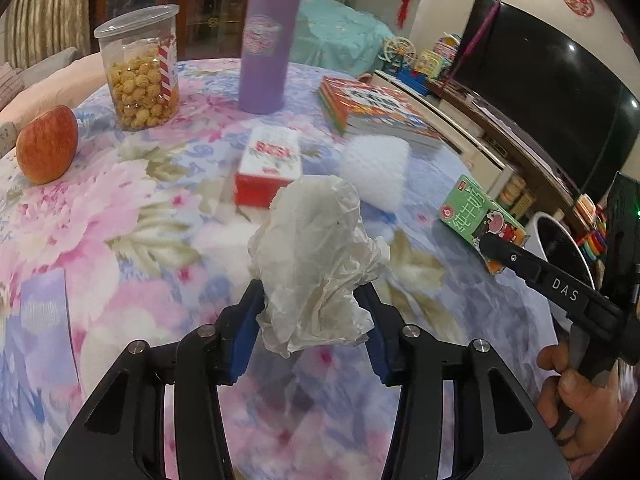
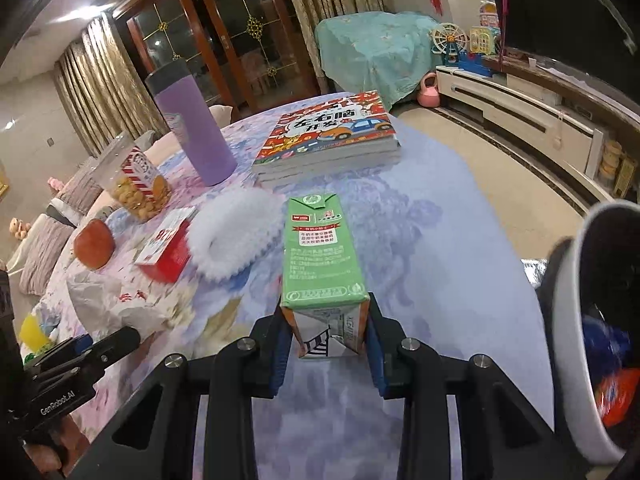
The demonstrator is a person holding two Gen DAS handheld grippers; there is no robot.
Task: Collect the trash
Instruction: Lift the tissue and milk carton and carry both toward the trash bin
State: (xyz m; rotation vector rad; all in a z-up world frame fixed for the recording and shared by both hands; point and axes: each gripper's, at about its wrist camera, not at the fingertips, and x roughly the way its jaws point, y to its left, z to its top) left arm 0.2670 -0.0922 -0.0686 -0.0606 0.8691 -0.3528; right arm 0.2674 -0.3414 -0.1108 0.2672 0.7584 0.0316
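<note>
Both claws loaded: left claw [image 1: 316, 312] clamps crumpled tissue [image 1: 316, 256], right claw [image 2: 326, 340] clamps milk carton [image 2: 322, 264]; next, carry to bin [image 2: 580, 320]

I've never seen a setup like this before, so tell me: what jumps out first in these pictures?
Up front, the left gripper pinches a crumpled tissue above the flowery tablecloth, while the right gripper clamps a green milk carton. Behind stand a purple flask and a red apple; a white bin waits at the right table edge.
</note>
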